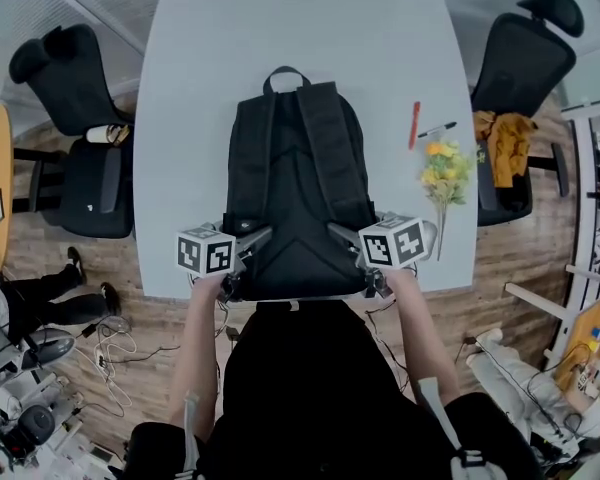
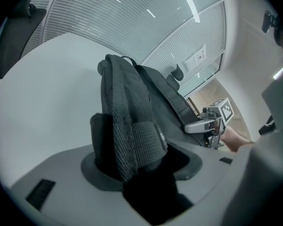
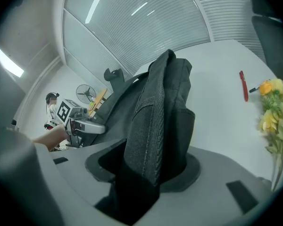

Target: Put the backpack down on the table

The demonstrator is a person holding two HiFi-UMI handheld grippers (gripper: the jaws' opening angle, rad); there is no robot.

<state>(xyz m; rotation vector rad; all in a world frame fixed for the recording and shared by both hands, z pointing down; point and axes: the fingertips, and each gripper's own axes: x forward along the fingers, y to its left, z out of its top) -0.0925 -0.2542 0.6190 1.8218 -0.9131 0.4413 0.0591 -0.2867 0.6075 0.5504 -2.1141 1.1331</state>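
Observation:
A black backpack [image 1: 295,198] lies flat on the white table [image 1: 190,88], straps up, its top handle pointing to the far side. My left gripper [image 1: 252,246] is at its near left corner and my right gripper [image 1: 345,240] at its near right corner. In the left gripper view a fold of the backpack [image 2: 132,112] stands between the jaws of my left gripper [image 2: 137,159], with a dark gap on its right side. In the right gripper view the backpack [image 3: 165,98] fabric also stands between the jaws of my right gripper [image 3: 148,159], with a gap on its left. Both are open round the fabric.
A red pen [image 1: 415,125], a black marker [image 1: 437,128] and a bunch of yellow flowers [image 1: 445,173] lie on the table right of the backpack. Black office chairs stand at the left [image 1: 80,138] and right [image 1: 520,78]; the right one carries an orange garment [image 1: 505,133].

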